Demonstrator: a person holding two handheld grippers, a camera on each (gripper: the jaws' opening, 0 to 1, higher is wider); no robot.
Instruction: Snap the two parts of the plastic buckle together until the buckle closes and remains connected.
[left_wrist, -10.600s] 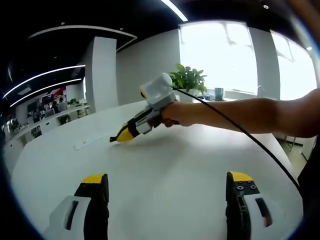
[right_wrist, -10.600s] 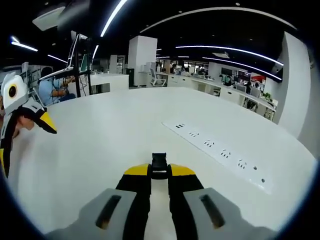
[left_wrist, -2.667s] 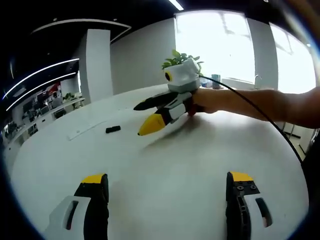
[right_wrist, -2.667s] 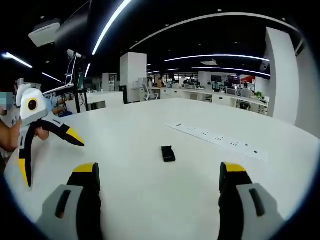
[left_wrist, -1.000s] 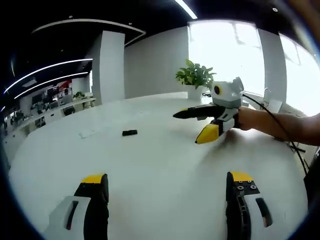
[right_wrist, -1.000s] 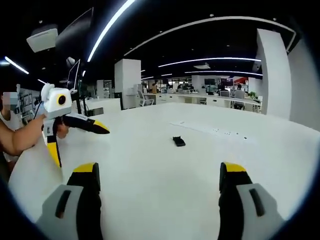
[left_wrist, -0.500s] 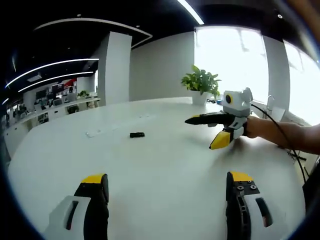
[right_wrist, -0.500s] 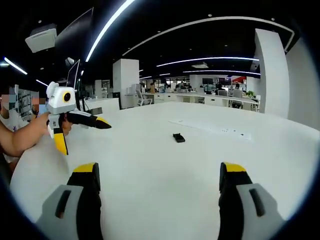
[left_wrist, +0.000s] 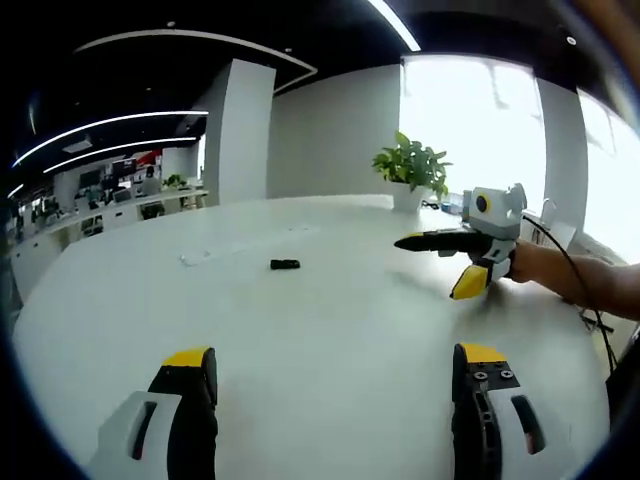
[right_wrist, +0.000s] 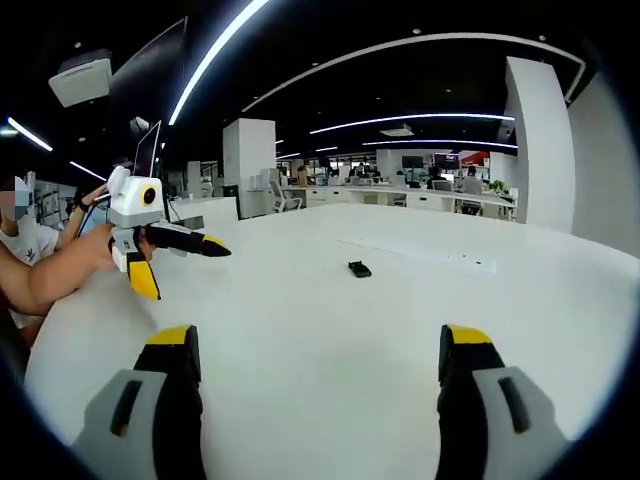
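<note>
Buckle (left_wrist: 284, 265) (right_wrist: 359, 269) lies alone mid-desk (left_wrist: 330, 340), a small black piece. Left tongs (left_wrist: 330, 372) and right tongs (right_wrist: 312, 350) both gape, empty, well back from it. Likely light, stiff, slick plastic; best pinched across its flat sides.

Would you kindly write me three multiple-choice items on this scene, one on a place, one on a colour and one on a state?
1. Where is the buckle?
A. lying on the table
B. held in the right gripper
C. on the power strip

2. What colour are the gripper fingers' tips?
A. red
B. yellow
C. green

3. How is the left gripper?
A. shut on the buckle
B. shut on nothing
C. open

Key: 1 A, the buckle sits alone on the white top, away from both grippers. 2 B, yellow caps show on the fingers. 3 C, a wide gap lies between its fingers.
</note>
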